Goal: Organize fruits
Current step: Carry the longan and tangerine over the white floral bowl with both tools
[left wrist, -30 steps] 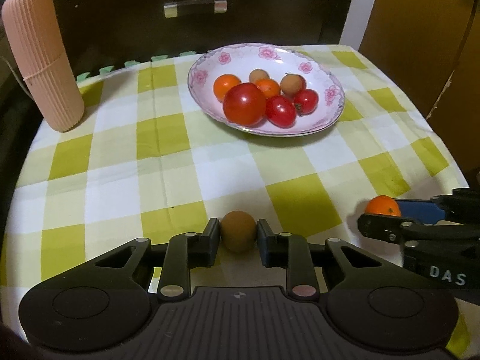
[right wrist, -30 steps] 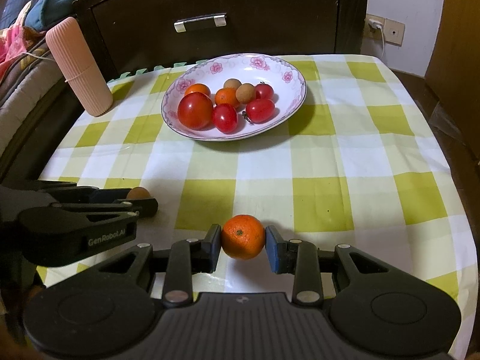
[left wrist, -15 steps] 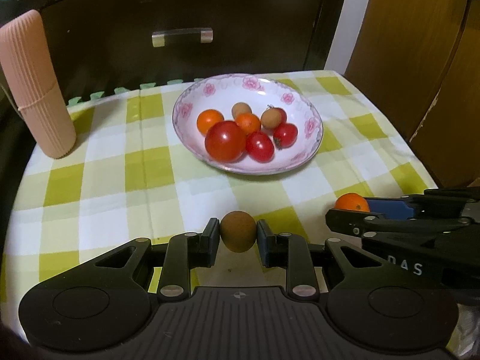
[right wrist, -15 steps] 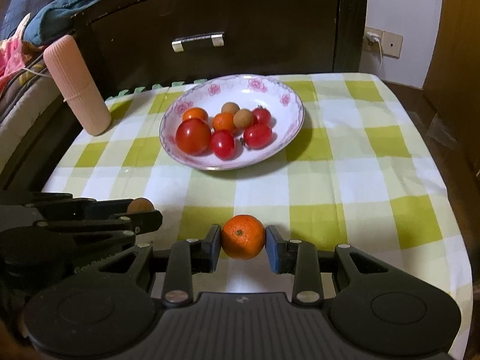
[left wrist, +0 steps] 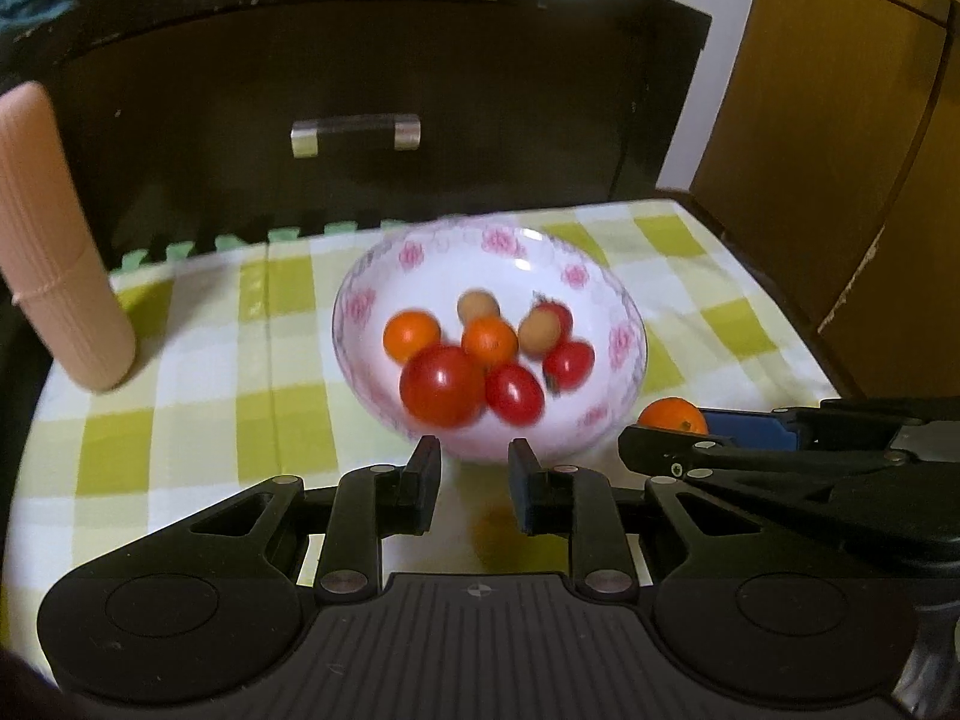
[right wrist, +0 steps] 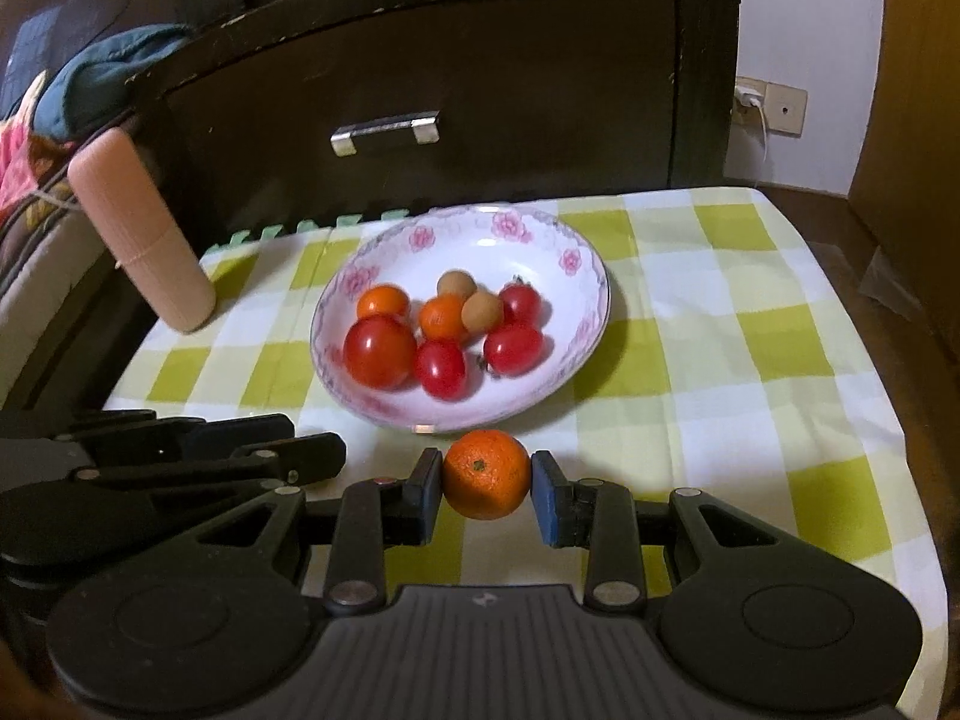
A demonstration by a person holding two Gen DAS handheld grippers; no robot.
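Note:
A white flowered plate [left wrist: 624, 360] [right wrist: 576, 276] holds several tomatoes, small oranges and brown round fruits. My left gripper [left wrist: 473, 483] hangs just before the plate's near rim with its jaws apart and nothing between them; the brown fruit it held is out of sight, and the view is blurred. My right gripper [right wrist: 487, 483] is shut on a small orange [right wrist: 486, 473] just before the plate's near rim. That orange also shows in the left wrist view [left wrist: 672, 415], right of the plate.
A pink ribbed cylinder [left wrist: 54, 240] [right wrist: 141, 240] stands at the table's back left. A dark cabinet with a metal handle [right wrist: 384, 131] stands behind the table. The checked cloth [right wrist: 750, 360] runs to the table's right edge, by a wooden panel.
Both grippers moved forward to the plate. The brown fruit has left my left gripper, whose jaws now stand apart. The right gripper still holds the orange.

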